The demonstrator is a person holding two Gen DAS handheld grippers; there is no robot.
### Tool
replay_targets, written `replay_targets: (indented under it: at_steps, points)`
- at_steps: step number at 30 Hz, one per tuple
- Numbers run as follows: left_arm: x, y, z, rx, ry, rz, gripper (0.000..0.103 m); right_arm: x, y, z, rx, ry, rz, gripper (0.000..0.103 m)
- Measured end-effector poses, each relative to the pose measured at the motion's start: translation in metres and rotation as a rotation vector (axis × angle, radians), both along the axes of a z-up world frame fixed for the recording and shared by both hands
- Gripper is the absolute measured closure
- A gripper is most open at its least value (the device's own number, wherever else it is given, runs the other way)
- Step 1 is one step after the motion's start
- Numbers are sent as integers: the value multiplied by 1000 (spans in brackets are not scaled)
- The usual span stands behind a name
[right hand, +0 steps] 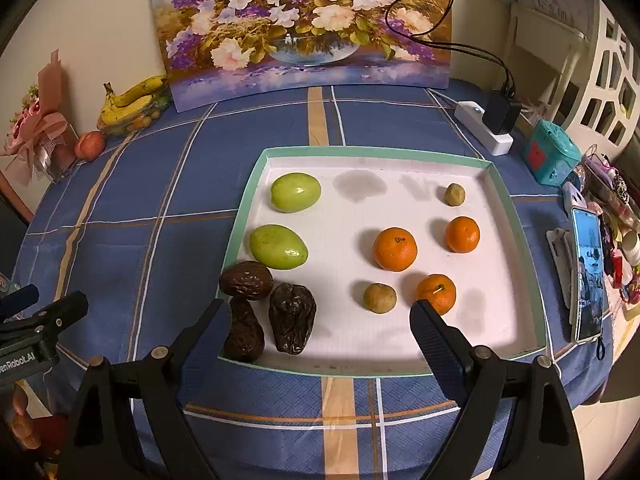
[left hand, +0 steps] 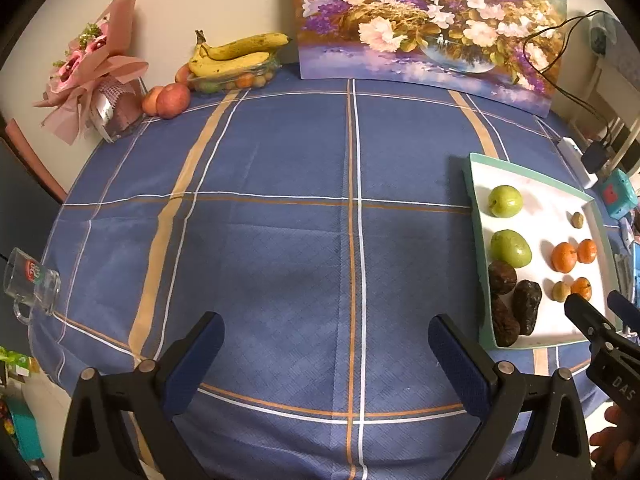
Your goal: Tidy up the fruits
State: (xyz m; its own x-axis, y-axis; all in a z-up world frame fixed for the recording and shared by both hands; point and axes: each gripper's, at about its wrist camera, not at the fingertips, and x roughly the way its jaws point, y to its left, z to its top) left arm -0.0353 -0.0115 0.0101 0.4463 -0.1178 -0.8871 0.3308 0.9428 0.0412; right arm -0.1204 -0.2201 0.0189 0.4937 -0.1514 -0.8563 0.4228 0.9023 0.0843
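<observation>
1. My left gripper [left hand: 326,350] hangs with its jaws wide apart and nothing between them, over the near edge of the surface [left hand: 280,208], where a broad stretch of blue checked cloth lies bare ahead of it.
2. My right gripper [right hand: 316,330] is also spread open and holds nothing; it sits at the near edge of the tray [right hand: 516,216], one finger just beside the dark fruits, the other just in front of the nearest orange.
3. The tray lies toward the right edge of the surface, with a strip of cloth between its near rim and the surface's near edge.
4. Counted in the tray: two green fruits [right hand: 295,192] along its left side, three dark wrinkled fruits [right hand: 292,318] in its near left corner, three oranges [right hand: 395,249] in the right half, and two small brownish fruits [right hand: 379,298], one near the front and one in the far right corner.
5. At the far left corner of the surface a glass dish with bananas [left hand: 236,54] holds more fruit, two reddish fruits [left hand: 173,100] just beside it.
6. A floral painting [left hand: 432,20] lines the far edge; a phone [right hand: 587,276] lies along the right edge, near the tray.
</observation>
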Motion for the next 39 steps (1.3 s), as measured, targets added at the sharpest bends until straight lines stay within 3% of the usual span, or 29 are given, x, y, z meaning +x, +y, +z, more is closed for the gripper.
replay_targets:
  at_steps: [10, 39]
  points:
    - [-1, -2, -2, 52, -5, 25, 0, 3, 0, -3, 8, 9, 5, 12]
    - [-1, -3, -8, 85, 7, 17, 0, 5, 1, -9, 12, 25, 15, 12]
